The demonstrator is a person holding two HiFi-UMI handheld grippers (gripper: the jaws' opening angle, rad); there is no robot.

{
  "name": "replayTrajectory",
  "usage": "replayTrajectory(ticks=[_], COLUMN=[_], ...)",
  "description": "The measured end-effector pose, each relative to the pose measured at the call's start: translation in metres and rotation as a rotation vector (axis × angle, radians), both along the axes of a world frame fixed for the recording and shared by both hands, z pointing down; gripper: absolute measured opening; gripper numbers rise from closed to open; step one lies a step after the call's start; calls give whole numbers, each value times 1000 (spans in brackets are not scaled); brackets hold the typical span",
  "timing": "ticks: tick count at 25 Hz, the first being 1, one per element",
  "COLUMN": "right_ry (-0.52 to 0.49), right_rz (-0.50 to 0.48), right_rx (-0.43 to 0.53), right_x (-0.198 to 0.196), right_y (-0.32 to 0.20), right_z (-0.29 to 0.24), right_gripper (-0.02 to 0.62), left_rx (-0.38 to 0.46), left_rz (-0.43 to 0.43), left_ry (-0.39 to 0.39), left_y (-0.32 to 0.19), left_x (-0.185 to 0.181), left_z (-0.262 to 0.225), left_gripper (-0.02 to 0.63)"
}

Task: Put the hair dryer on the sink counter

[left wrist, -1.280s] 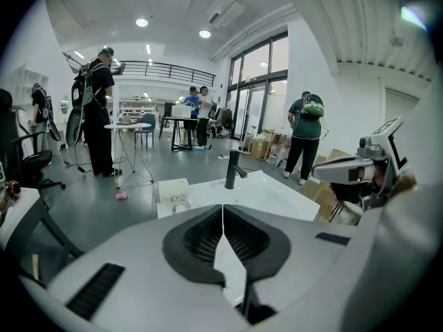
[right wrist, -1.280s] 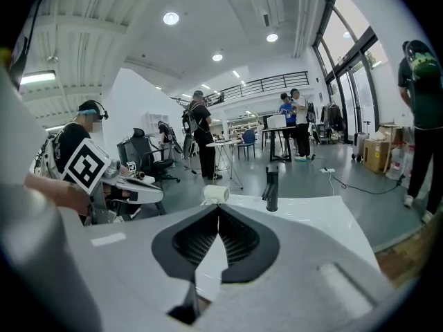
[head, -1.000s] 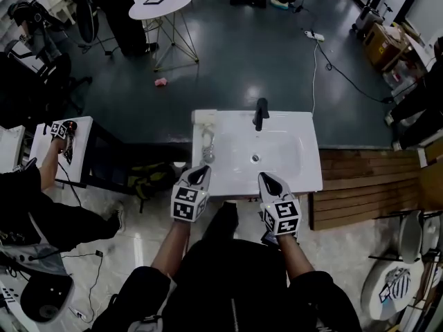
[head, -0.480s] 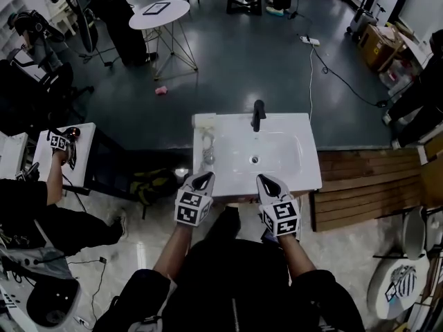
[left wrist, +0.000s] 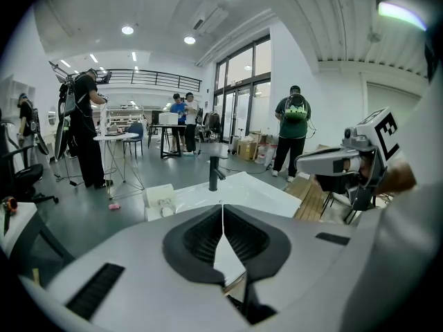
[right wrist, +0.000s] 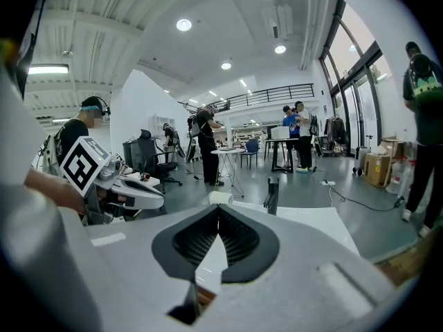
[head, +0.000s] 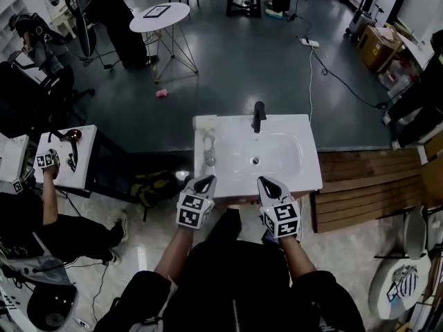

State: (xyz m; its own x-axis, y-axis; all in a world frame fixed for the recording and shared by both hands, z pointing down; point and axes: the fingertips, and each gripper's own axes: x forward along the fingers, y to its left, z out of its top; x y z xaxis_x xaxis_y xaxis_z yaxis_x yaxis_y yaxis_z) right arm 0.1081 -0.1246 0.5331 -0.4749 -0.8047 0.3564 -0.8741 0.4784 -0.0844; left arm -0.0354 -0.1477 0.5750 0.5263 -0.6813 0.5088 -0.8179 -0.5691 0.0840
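The hair dryer (head: 72, 137), dark with a reddish barrel, lies on a small white side table (head: 83, 168) far to the left in the head view, well away from both my grippers. The white sink counter (head: 284, 171) with its black faucet (head: 258, 115) stands straight ahead. My left gripper (head: 205, 180) hovers at the counter's near edge, left of the basin; its jaws are shut and empty (left wrist: 222, 205). My right gripper (head: 268, 182) hangs beside it at the same edge, jaws likewise shut on nothing (right wrist: 219, 207).
Another person's arm with a marker cube (head: 45, 160) is beside the side table. Small clear items (head: 208, 149) and a white block (head: 202, 122) sit on the counter's left strip. A dark backpack (head: 154, 184) lies left of the sink, a wooden slatted platform (head: 367, 185) to its right.
The other person's gripper has drawn back down and left from the hair dryer, which stays on the side table. My left gripper shifted slightly right; both stay shut.
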Motion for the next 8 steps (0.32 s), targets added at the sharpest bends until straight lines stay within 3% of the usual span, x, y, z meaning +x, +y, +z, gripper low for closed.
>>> replayTrajectory(ticks=[8], right_ry=[2], right_rz=[-4], right_rx=[-1], right_x=[-6], right_y=[1], right_z=[1], right_gripper=[5], left_rx=[2], left_rz=[-12], left_ry=[-3], left_y=[3], left_x=[-8], left_z=[8], left_gripper=[15])
